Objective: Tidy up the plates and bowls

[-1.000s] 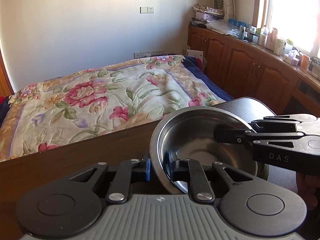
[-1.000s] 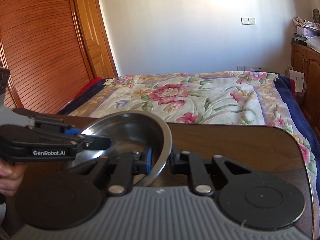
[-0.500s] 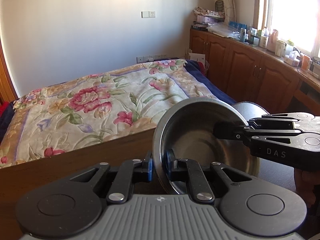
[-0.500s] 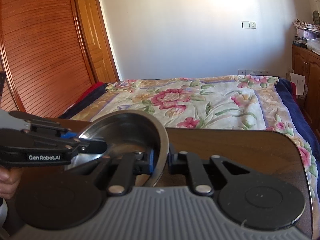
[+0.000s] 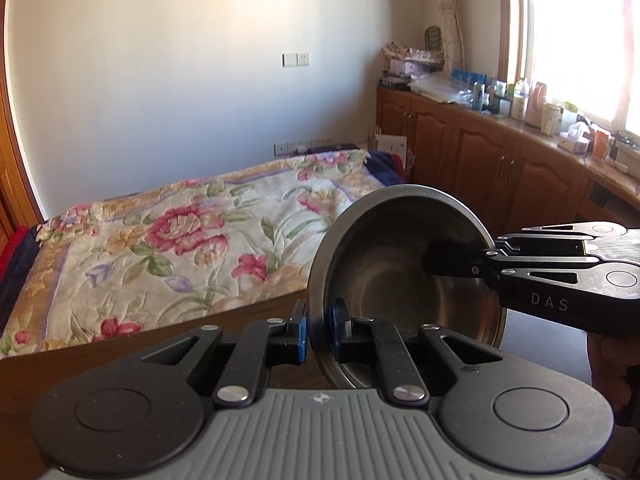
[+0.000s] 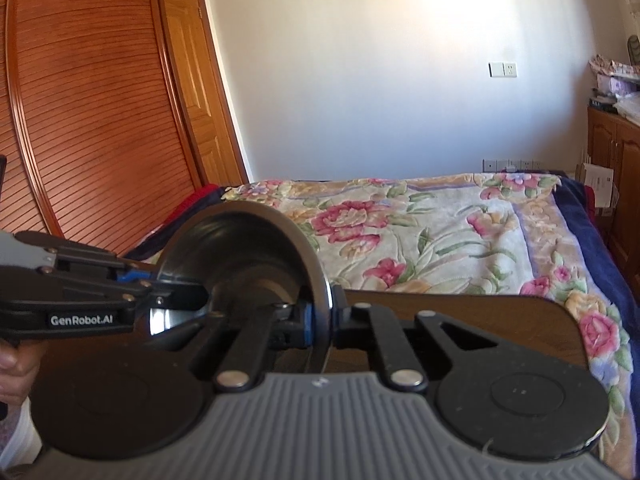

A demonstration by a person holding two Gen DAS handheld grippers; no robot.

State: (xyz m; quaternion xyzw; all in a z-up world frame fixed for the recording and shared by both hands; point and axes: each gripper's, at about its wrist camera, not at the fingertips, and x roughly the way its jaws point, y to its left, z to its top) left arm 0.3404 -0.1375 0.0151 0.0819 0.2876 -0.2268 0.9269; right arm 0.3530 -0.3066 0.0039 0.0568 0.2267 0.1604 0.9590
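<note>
A steel bowl hangs above the dark wooden table, tipped steeply so its hollow faces sideways. In the left wrist view my left gripper is shut on the bowl's near rim, one blue pad inside and one outside. My right gripper comes in from the right and is shut on the opposite rim. The right wrist view shows the same bowl from the other side: the right gripper pinches its rim and the left gripper clamps the far edge.
A bed with a flowered cover lies just beyond the table. Wooden cabinets with a cluttered top run under the window on the right. A slatted wardrobe and door stand at the left. A hand grips the left tool.
The bowl has come up off the table and tipped from nearly flat to steeply on edge. Both grippers rose with it, still clamped on opposite rims.
</note>
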